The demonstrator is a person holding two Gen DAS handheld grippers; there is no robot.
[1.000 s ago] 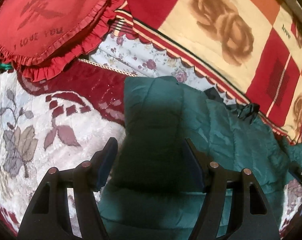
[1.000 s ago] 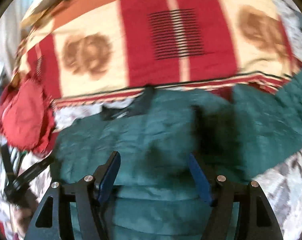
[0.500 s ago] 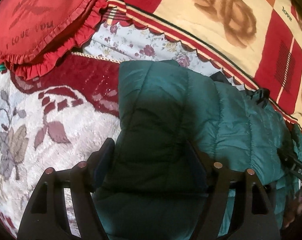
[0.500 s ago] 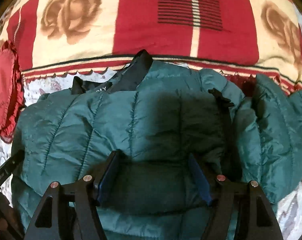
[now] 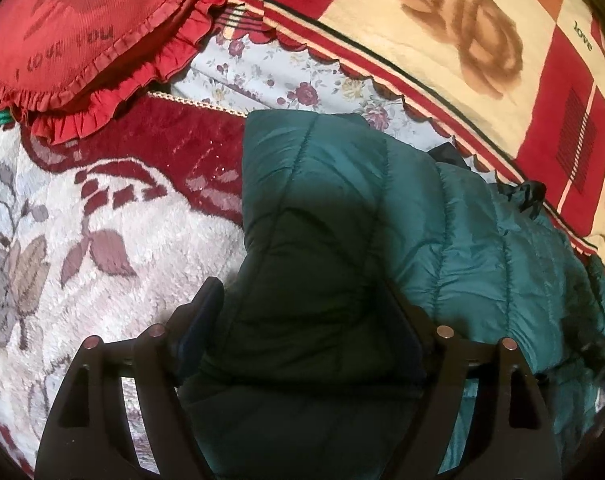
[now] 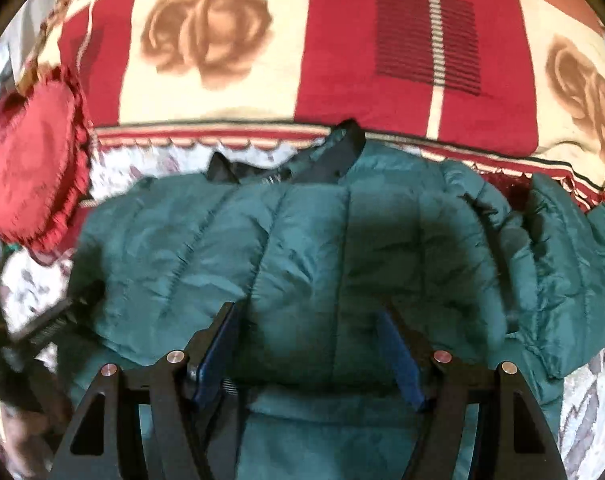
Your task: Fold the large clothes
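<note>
So the green quilted jacket (image 5: pixel 442 240) lies spread on the patterned bed cover (image 5: pixel 102 240), its dark collar (image 6: pixel 334 156) up at 12 o'clock in the right wrist view, just beside the red and cream rose blanket (image 6: pixel 230 92). Left gripper (image 5: pixel 306 320) hovers with its jaws wide apart, a folded green panel filling the gap between them, nothing pinched. Right gripper (image 6: pixel 310 344) also stands spread over the jacket's middle, gripping nothing. Red frilled cushion (image 5: pixel 74 32) sits at 10 o'clock, apart from the jacket; a sleeve (image 6: pixel 562 260) trails off at 3 o'clock
</note>
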